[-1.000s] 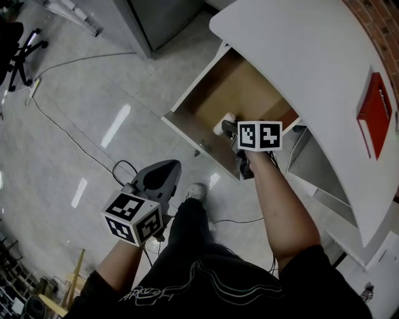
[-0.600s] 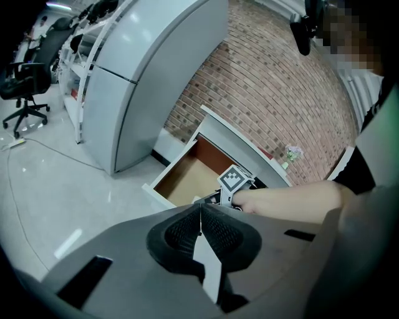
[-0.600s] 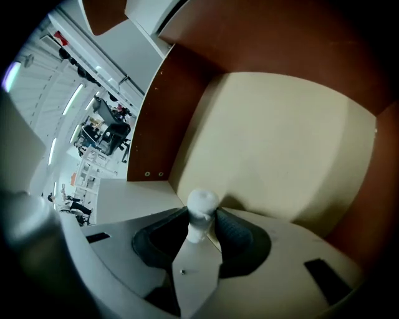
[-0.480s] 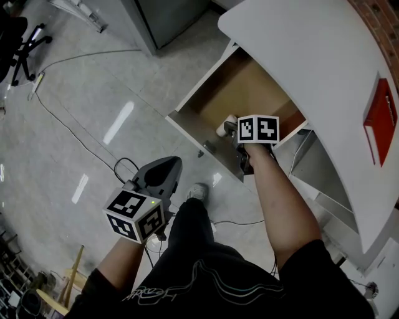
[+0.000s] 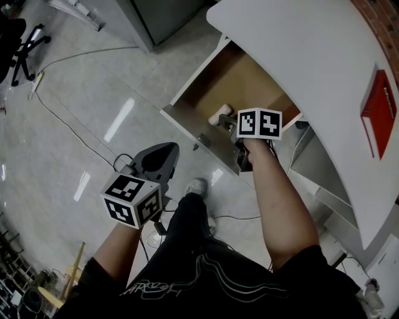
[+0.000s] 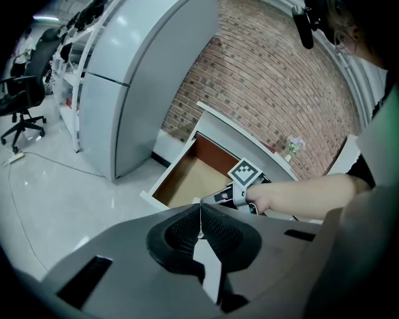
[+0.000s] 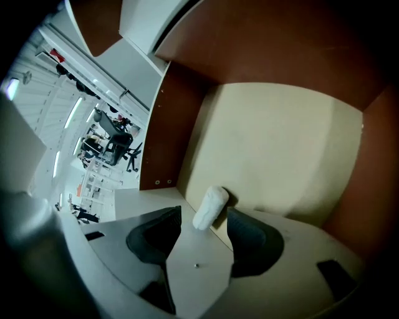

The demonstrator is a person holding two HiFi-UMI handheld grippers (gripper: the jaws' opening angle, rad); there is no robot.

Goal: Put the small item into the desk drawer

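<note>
The desk drawer (image 5: pixel 232 82) stands pulled out, its tan floor bare. A small white roll (image 5: pixel 219 117) sits just inside its front panel. My right gripper (image 5: pixel 229 123) points down into the drawer, open. Its jaws have just been opening, and the white roll (image 7: pixel 211 207) stands between the pads (image 7: pixel 248 225) with a gap on each side. In that view the drawer floor (image 7: pixel 280 143) lies beyond my right gripper (image 7: pixel 204 215). My left gripper (image 5: pixel 157 167) hangs over the floor, shut and empty. Its tips (image 6: pixel 201 210) meet, with the drawer (image 6: pixel 187 177) far ahead.
A red book (image 5: pixel 377 112) lies on the white curved desk top (image 5: pixel 312 43). A grey cabinet (image 5: pixel 162 15) stands beyond the drawer. Cables and an office chair (image 5: pixel 22 43) are on the tiled floor at left. The person's leg and shoe (image 5: pixel 196 187) are below the drawer front.
The white roll now shows a little further out from the right gripper at the drawer's front. Both hands have barely shifted.
</note>
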